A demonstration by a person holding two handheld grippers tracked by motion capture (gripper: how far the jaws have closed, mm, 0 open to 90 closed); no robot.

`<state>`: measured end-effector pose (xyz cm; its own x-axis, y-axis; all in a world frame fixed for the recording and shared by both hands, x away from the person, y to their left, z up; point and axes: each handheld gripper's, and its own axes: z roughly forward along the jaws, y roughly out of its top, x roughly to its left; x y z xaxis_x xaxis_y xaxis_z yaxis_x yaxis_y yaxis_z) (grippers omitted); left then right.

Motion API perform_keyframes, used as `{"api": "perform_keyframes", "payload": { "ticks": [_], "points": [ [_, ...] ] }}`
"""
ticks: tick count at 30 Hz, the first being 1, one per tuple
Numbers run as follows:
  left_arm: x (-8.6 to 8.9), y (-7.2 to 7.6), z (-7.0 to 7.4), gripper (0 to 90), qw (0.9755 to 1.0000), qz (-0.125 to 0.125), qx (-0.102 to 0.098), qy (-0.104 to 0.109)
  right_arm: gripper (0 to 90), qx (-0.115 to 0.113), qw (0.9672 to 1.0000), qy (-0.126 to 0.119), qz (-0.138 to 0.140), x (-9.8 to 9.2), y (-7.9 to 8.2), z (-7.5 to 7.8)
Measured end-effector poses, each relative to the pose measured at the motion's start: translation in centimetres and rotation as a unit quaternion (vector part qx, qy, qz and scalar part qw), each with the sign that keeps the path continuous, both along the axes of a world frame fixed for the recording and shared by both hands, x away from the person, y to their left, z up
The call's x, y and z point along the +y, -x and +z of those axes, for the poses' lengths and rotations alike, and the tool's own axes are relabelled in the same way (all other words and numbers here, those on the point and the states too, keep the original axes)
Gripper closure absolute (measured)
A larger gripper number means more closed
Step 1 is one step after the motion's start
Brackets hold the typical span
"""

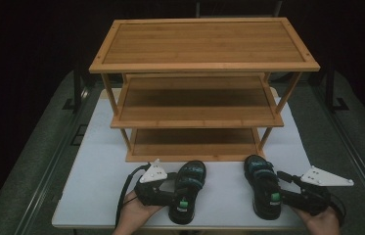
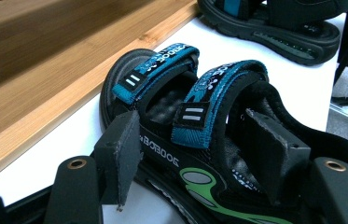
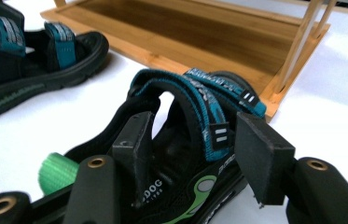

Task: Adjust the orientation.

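Both sandals sat low in the frame, before the rack [image 1: 204,117].
I had the left gripper [image 1: 168,188] released astride the left sandal [image 1: 188,191]; the right gripper [image 1: 287,193] seemingly released around the right sandal [image 1: 263,192].

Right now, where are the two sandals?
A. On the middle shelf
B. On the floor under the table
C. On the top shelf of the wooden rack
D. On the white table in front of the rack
D: the left sandal and the right sandal both lie on the white table, just in front of the wooden rack.
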<state>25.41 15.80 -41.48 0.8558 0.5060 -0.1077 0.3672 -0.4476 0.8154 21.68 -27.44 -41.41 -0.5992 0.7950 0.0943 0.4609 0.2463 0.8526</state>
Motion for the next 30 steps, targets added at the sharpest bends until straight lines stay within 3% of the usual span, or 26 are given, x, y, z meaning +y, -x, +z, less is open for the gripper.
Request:
{"api": "perform_keyframes", "payload": {
  "ticks": [6,11,18,26,30],
  "points": [
    [-0.18,0.04,-0.12,40.2,0.9999,0.013,0.000,-0.009,43.5,0.004,1.0000,0.003,0.001,0.13,-0.21,-0.25],
    [-0.29,0.17,-0.14,53.1,0.9998,0.017,0.000,-0.015,45.5,0.004,1.0000,0.002,-0.002,0.14,-0.22,-0.35],
    [-0.13,0.35,-0.03,64.7,0.9994,0.028,-0.010,-0.017,62.6,-0.005,0.9989,0.034,-0.031,0.67,-0.13,-0.43],
    [0.36,0.29,-0.02,74.8,0.9992,0.033,-0.015,-0.017,72.3,-0.002,0.9989,0.025,-0.039,0.39,-0.26,-0.55],
    [0.34,0.50,0.01,77.5,0.9987,0.035,-0.028,-0.023,74.8,0.000,0.9987,0.024,-0.044,0.19,-0.27,-0.44]
  ]
}}
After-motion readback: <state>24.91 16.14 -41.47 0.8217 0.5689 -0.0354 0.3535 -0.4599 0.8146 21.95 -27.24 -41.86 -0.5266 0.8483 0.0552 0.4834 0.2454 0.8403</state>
